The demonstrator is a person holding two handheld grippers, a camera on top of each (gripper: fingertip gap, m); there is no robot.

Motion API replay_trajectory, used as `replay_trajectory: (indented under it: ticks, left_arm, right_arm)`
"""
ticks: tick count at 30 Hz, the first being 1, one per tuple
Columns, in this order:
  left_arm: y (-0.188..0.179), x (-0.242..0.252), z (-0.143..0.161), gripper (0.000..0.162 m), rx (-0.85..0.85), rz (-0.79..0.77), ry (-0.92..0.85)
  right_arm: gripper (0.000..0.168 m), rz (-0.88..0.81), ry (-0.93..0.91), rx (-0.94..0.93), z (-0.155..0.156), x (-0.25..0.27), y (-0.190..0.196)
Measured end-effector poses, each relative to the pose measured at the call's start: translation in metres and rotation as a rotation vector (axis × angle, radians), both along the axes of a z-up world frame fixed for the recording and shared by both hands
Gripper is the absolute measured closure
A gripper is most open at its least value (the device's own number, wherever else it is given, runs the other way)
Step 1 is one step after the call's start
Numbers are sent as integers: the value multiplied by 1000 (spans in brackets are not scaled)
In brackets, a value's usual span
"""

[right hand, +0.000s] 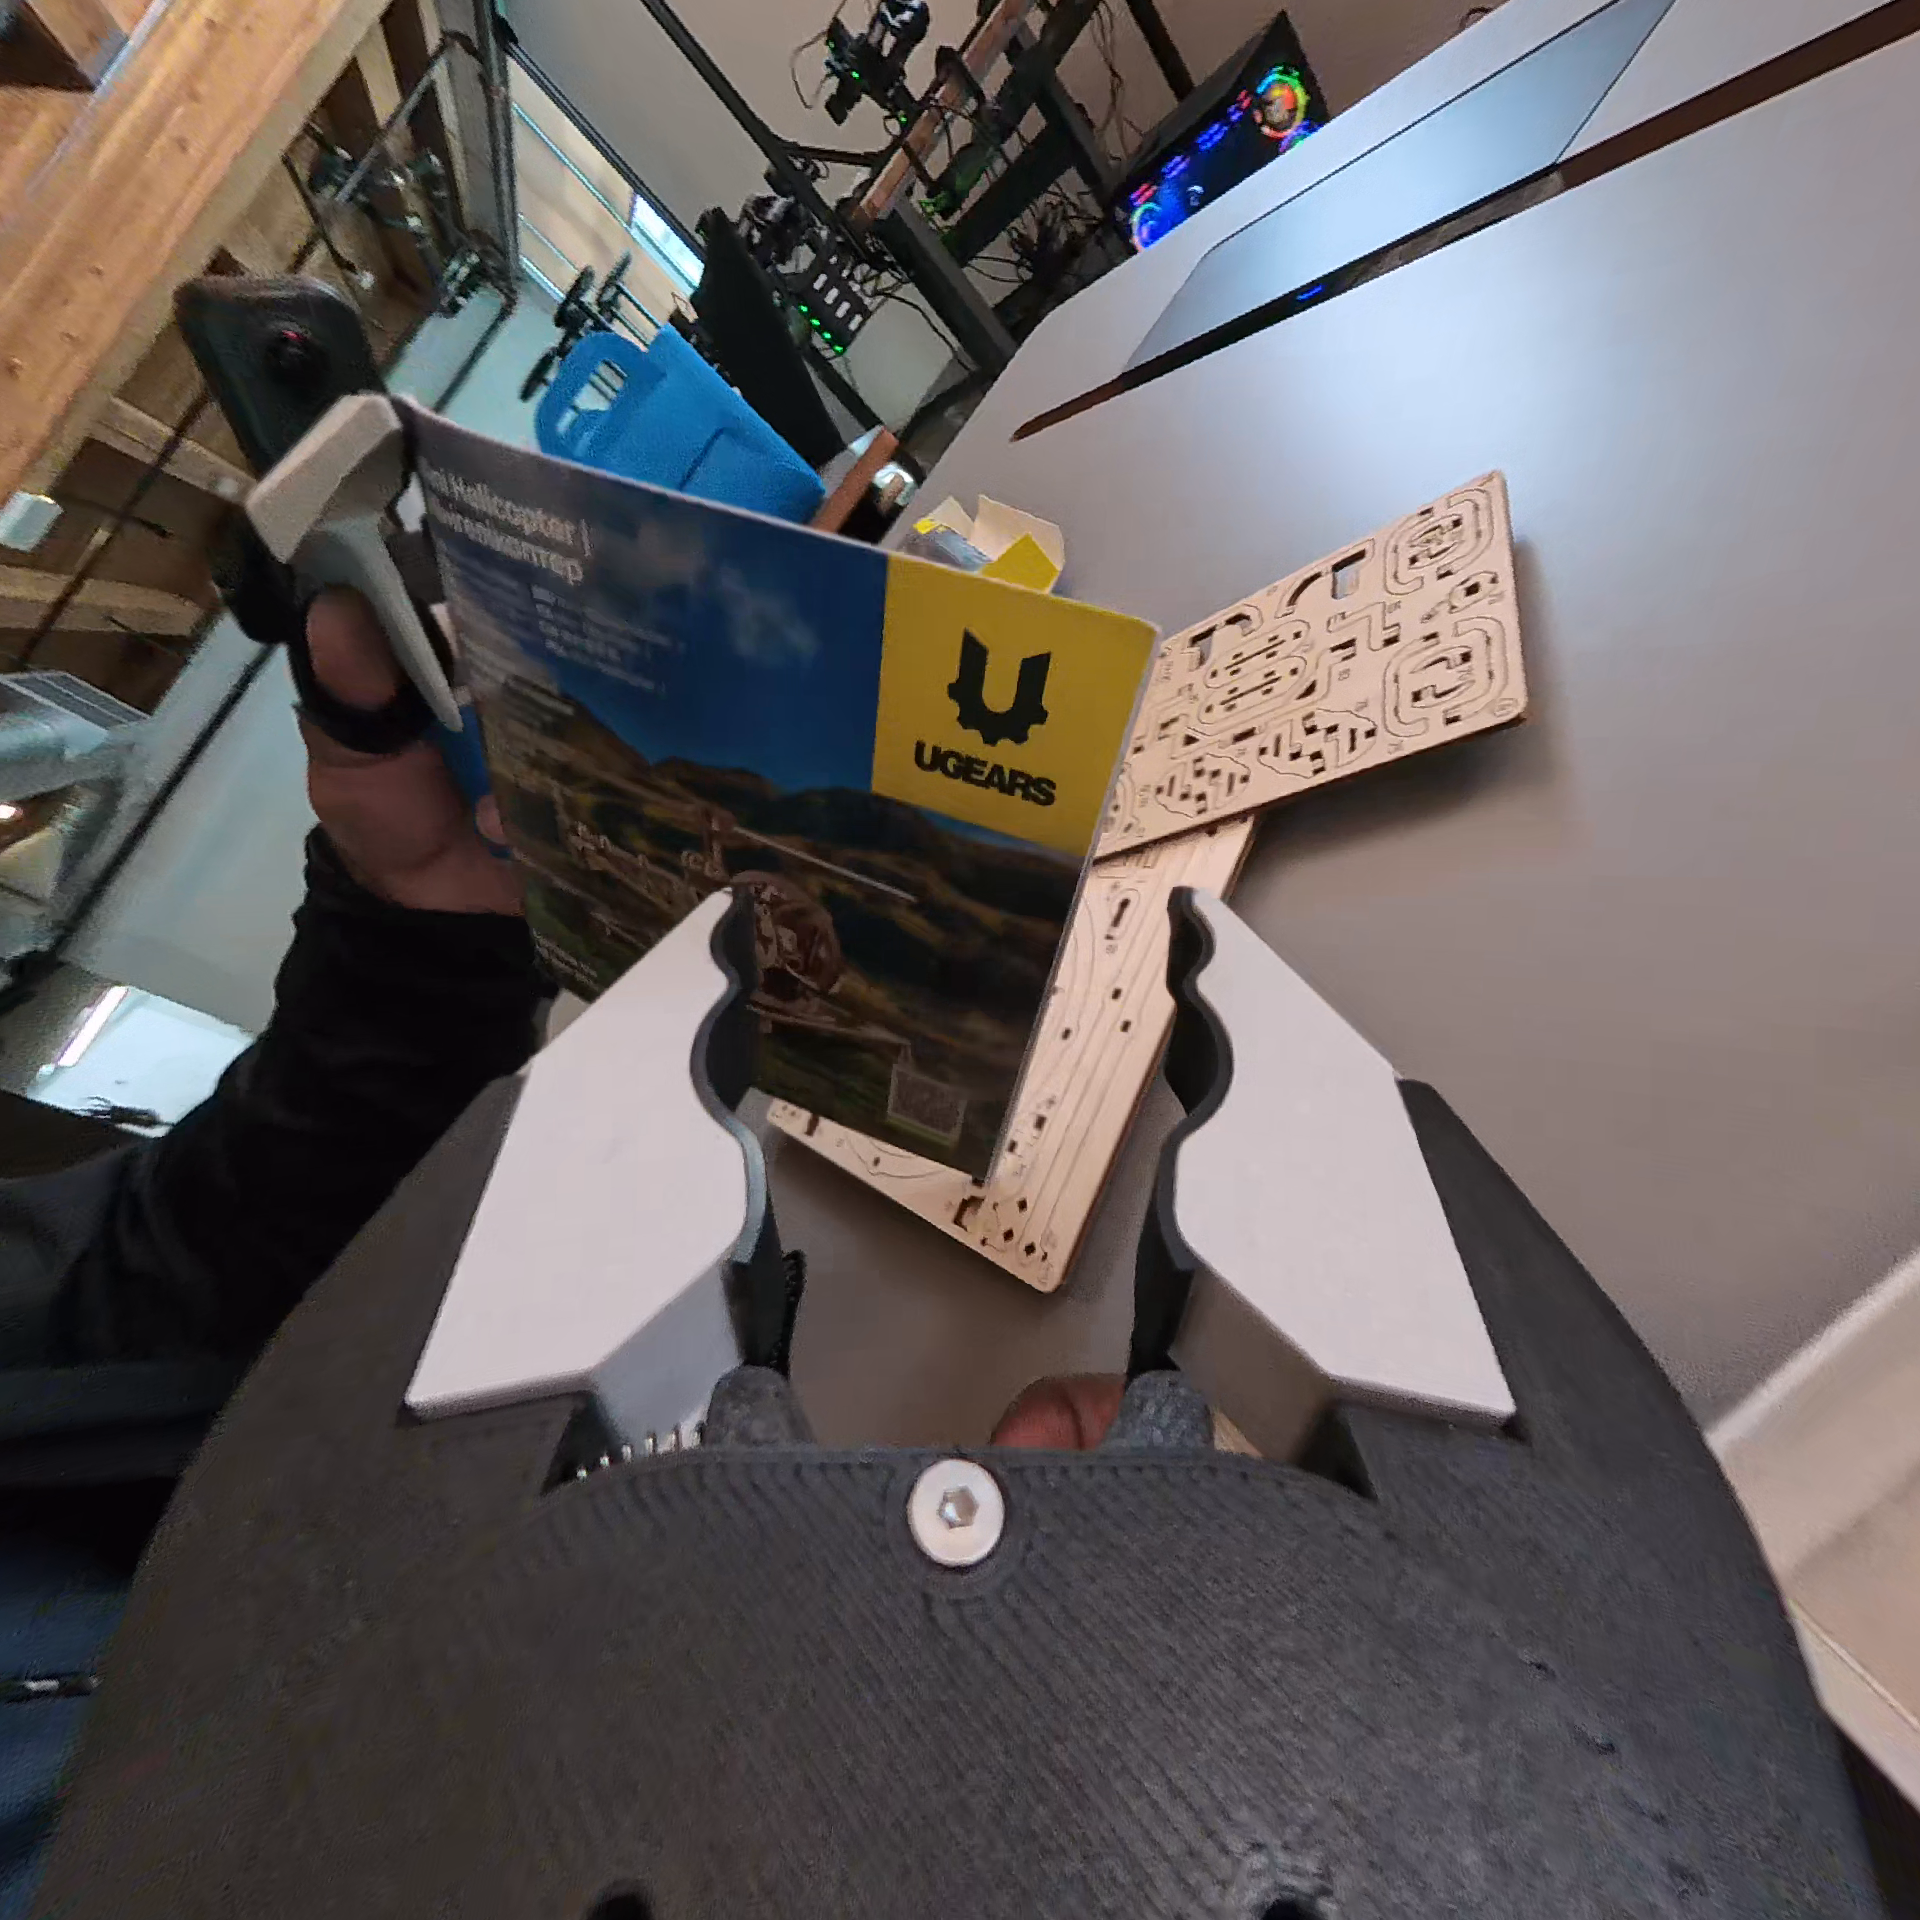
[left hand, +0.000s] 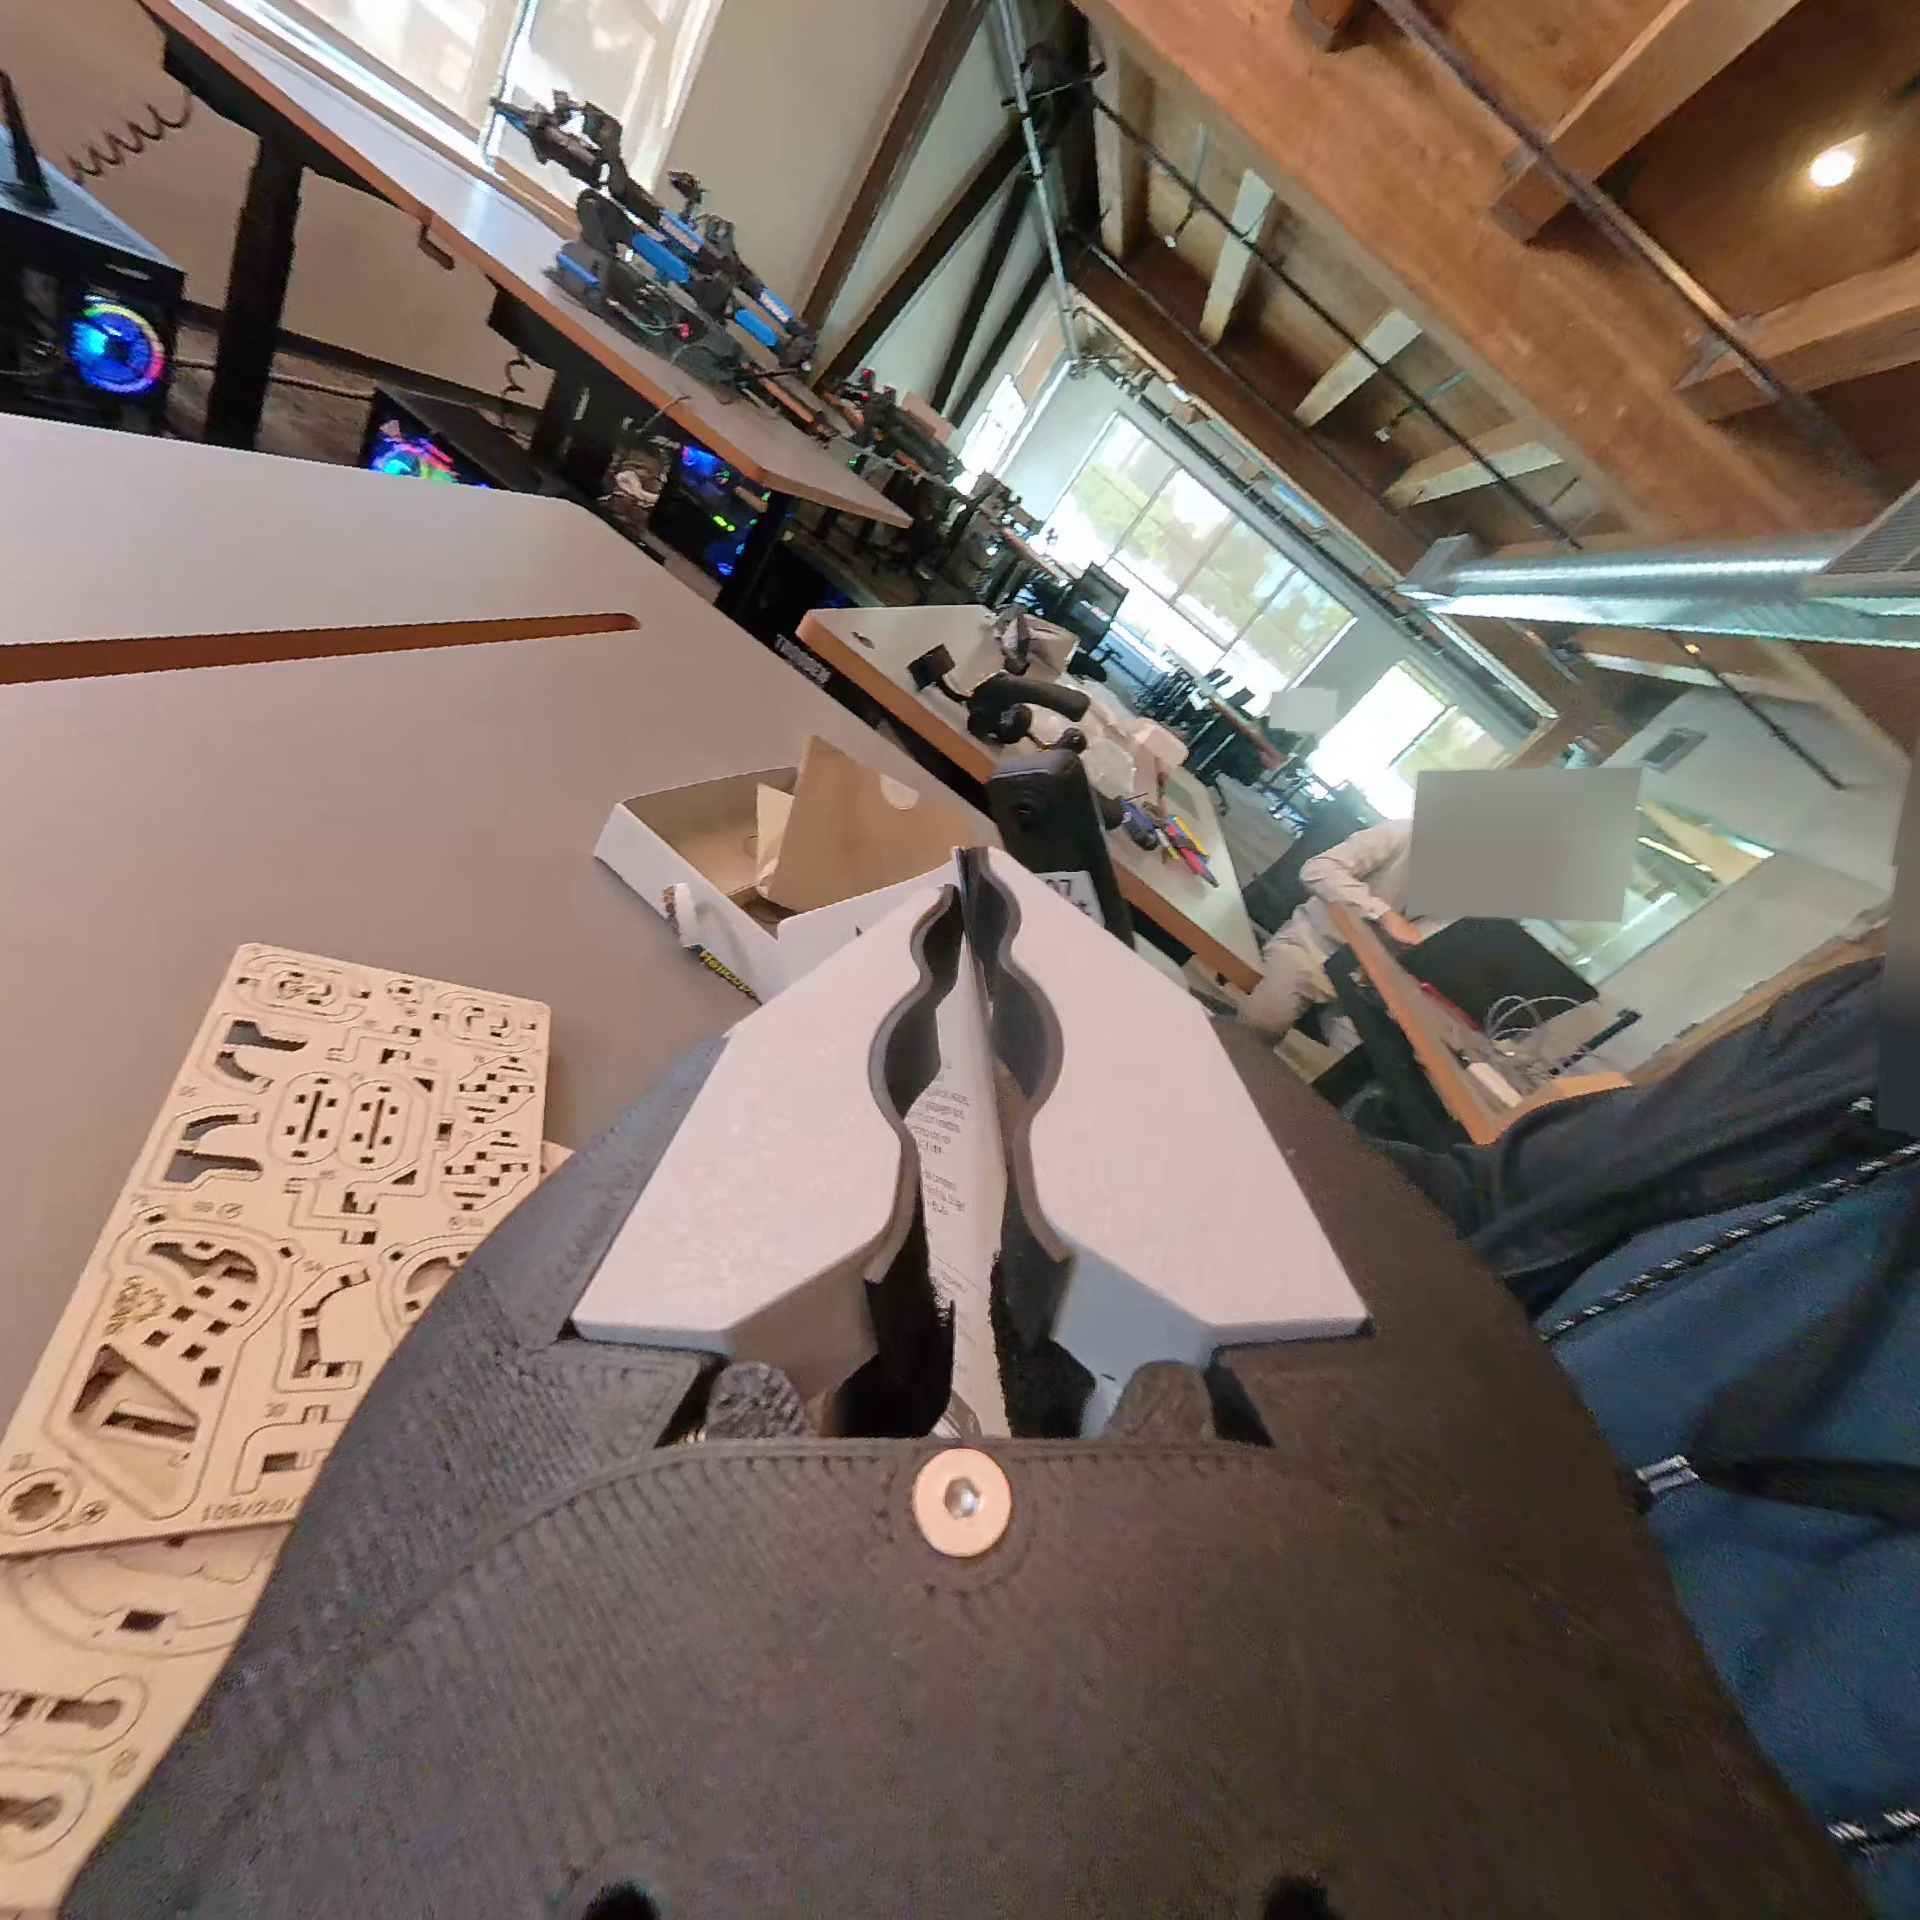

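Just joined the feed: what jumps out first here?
The blue-and-yellow booklet stands out, held up on edge above the table with the left gripper shut on its far edge. The right gripper is open near its lower corner, and pale laser-cut wooden sheets lie behind.

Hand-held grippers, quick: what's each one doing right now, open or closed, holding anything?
Left hand-held gripper: closed on the printed booklet, held up off the table.
Right hand-held gripper: open, holding nothing, near the booklet's lower edge above the wooden cut-out sheets.

Grey table [right hand: 1558, 727], open white box [left hand: 686, 842], blue chair [right hand: 675, 436], lit computer towers [left hand: 94, 332] beyond
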State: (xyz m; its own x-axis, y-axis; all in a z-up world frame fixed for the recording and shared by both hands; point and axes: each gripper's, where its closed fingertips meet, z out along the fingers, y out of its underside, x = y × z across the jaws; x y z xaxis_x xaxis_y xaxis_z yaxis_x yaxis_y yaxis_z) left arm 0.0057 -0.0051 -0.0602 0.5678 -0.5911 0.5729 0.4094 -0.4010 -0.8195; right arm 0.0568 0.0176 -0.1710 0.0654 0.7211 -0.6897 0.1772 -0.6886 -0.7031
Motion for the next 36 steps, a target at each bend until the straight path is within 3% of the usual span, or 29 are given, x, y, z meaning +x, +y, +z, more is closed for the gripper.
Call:
replay_trajectory:
  ticks: [5,10,13,16,18,23,29,36]
  left_arm:
    - [3,-8,-2,159,-4,11,-91]
    - [12,-38,-14,159,-36,114,-187]
    - [17,-49,-28,158,-57,165,-181]
    - [22,-55,-42,152,-64,203,-140]
    - [25,-58,-51,134,-59,219,-98]
    - [28,-58,-70,110,-85,175,-63]
    - [37,-56,-72,111,-77,126,13]
    - [53,-60,-63,116,-37,108,-137]
  right_arm:
    - [107,23,47,-31,5,-7,-3]
    - [151,-32,78,-38,10,-2,10]
    - [164,-56,98,-49,15,-1,16]
    - [168,-86,72,-28,16,-4,23]
    - [167,-108,63,-21,19,-7,29]
    - [168,-106,74,-17,31,-16,37]
    - [168,-84,147,-55,58,-21,54]
    - [168,12,346,-158,99,-25,61]
